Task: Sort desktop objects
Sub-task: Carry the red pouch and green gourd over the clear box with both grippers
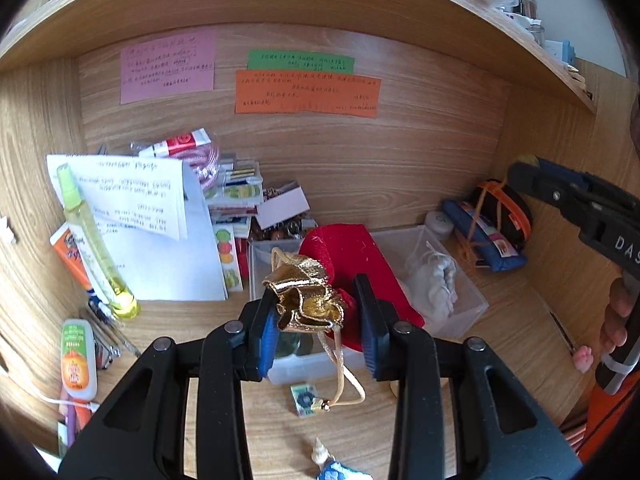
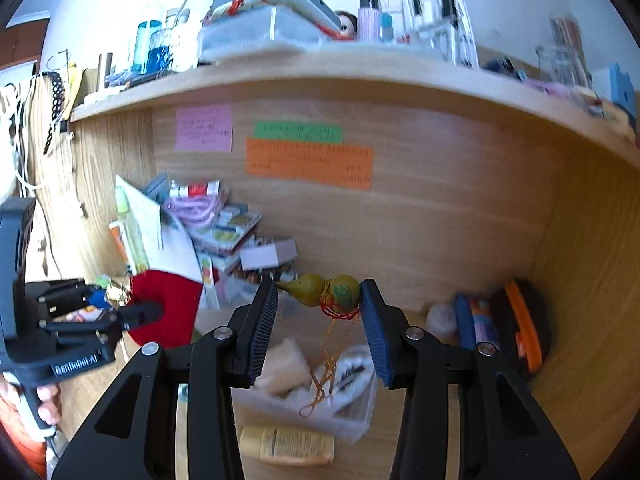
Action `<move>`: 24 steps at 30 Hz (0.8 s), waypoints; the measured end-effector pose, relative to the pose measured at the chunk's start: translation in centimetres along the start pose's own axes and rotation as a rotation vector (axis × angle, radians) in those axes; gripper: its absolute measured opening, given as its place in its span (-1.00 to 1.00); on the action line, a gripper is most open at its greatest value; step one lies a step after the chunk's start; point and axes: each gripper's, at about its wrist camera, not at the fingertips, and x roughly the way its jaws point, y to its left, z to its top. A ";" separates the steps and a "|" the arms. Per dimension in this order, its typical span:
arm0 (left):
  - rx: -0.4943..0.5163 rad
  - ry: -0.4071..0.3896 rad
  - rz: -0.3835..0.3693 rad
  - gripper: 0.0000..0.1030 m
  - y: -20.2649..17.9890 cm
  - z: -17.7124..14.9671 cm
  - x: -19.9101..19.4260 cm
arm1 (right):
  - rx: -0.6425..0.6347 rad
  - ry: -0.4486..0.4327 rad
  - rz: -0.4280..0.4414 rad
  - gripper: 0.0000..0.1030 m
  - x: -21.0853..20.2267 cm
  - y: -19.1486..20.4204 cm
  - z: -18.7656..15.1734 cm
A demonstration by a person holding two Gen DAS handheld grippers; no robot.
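Observation:
A crumpled gold drawstring pouch (image 1: 306,300) hangs between the blue pads of my left gripper (image 1: 316,314), which is shut on it. A red velvet pouch (image 1: 344,256) is pressed in beside it, and the gold cord dangles below. The right wrist view shows that left gripper (image 2: 136,314) at the left, with the red pouch (image 2: 172,300) raised off the desk. My right gripper (image 2: 318,292) is shut on a small olive-yellow gourd (image 2: 344,292) lying sideways between the pads, its red-orange string (image 2: 328,364) trailing down. In the left wrist view the right gripper (image 1: 560,192) is at the far right.
A clear plastic bin (image 1: 468,292) holding a white cloth bag sits under both grippers. Papers (image 1: 152,216), a green spray bottle (image 1: 96,244) and card packs crowd the back left. A blue case (image 1: 480,236) and a black-orange pouch (image 1: 516,208) fill the right corner. A yellow bottle (image 2: 288,446) lies near the front.

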 end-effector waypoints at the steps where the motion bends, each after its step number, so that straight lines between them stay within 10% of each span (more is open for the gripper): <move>1: 0.001 -0.002 0.003 -0.34 0.0 0.2 0.2 | -0.005 -0.003 0.000 -0.24 0.3 0.1 0.4; 24: 0.005 0.147 -0.022 -0.33 -0.4 -0.4 11.1 | 0.066 0.230 0.099 -0.24 10.7 -1.7 -6.4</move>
